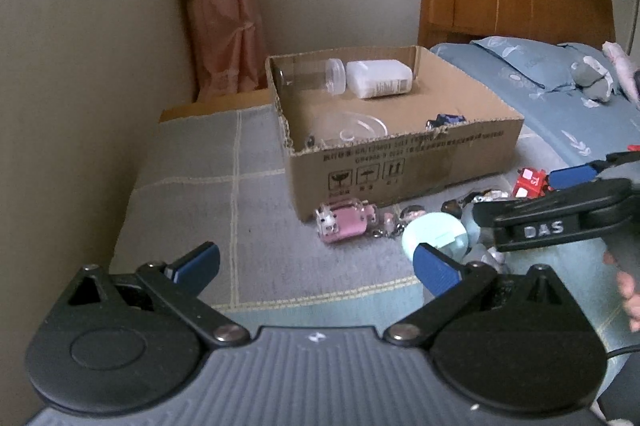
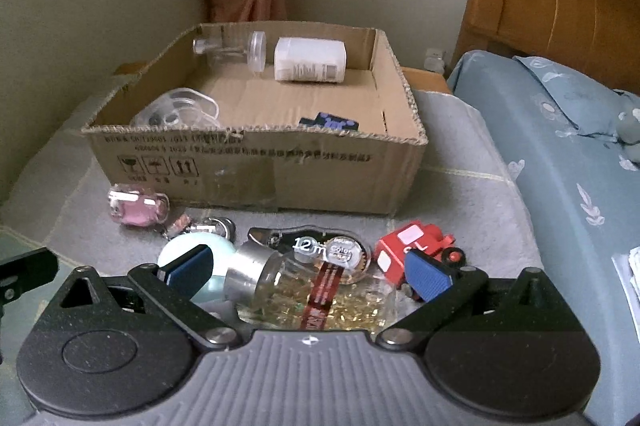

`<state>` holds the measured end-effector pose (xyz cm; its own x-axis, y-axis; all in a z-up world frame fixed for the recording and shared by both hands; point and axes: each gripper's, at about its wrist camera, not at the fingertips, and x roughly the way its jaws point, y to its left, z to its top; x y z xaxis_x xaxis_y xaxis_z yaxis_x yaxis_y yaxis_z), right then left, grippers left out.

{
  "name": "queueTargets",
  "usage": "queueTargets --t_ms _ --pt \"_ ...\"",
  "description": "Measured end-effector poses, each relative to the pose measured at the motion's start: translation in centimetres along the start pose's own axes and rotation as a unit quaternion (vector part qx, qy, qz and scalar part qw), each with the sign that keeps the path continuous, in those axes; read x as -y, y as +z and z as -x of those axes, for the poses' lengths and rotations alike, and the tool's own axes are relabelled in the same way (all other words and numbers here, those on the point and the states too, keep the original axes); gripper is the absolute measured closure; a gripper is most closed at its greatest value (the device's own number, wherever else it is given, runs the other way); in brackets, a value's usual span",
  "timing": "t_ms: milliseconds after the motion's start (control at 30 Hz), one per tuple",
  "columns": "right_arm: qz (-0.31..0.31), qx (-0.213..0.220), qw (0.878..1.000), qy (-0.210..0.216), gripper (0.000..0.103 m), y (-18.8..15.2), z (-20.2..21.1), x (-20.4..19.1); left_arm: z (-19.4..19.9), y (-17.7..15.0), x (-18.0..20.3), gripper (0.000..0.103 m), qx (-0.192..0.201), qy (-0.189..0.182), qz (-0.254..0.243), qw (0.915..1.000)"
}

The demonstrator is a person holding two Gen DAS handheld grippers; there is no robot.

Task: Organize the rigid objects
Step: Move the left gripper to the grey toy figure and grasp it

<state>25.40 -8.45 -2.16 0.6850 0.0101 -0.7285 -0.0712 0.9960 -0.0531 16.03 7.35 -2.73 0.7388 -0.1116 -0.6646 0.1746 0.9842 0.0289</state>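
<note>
Open L gripper [image 1: 316, 268], cardboard box [image 1: 400, 161] beyond

The cardboard box [image 2: 256, 161] is showing plain brown with black print. A white bottle [image 2: 310, 59] is lying inside it. The toy truck [image 2: 404, 254] is showing red, the keychain [image 2: 136, 209] pink, the round lid [image 2: 180, 254] pale mint. The blanket [image 1: 224, 193] is showing grey with cream grid lines; the bedsheet [image 2: 568, 177] is showing blue with white leaves. The fingers [image 2: 426, 276] are wearing blue pads.

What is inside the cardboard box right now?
Inside the cardboard box: a white bottle and clear jar lying at the back, clear plastic lid, a dark blue item. The front wall hides the nearest floor.
</note>
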Motion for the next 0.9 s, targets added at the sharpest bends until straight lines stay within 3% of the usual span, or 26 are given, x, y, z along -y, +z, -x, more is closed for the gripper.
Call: queueTargets --t_ms 100,433,567,700,900 --pt "-0.001 -0.003 1.000 -0.021 0.000 -0.3 -0.5 -0.1 0.1 -0.3 0.1 0.001 -0.002 -0.003 -0.002 1.0000" --pt "-0.030 -0.020 0.999 -0.019 0.000 -2.5 0.2 2.3 -0.7 -0.4 1.1 0.001 -0.017 -0.027 -0.011 0.9994" --pt "-0.034 -0.023 0.999 -0.023 0.000 -3.5 0.3 3.4 -0.9 -0.5 2.4 0.001 -0.019 -0.055 -0.031 0.9978" --pt "-0.036 -0.026 0.999 -0.012 0.000 -4.4 0.3 4.4 -1.2 -0.6 4.0 0.001 -0.019 -0.105 -0.053 0.9928" --pt "0.002 -0.028 1.000 0.010 0.000 -6.1 -0.1 4.9 -2.3 -0.8 6.5 0.001 -0.029 -0.124 -0.077 0.9889"
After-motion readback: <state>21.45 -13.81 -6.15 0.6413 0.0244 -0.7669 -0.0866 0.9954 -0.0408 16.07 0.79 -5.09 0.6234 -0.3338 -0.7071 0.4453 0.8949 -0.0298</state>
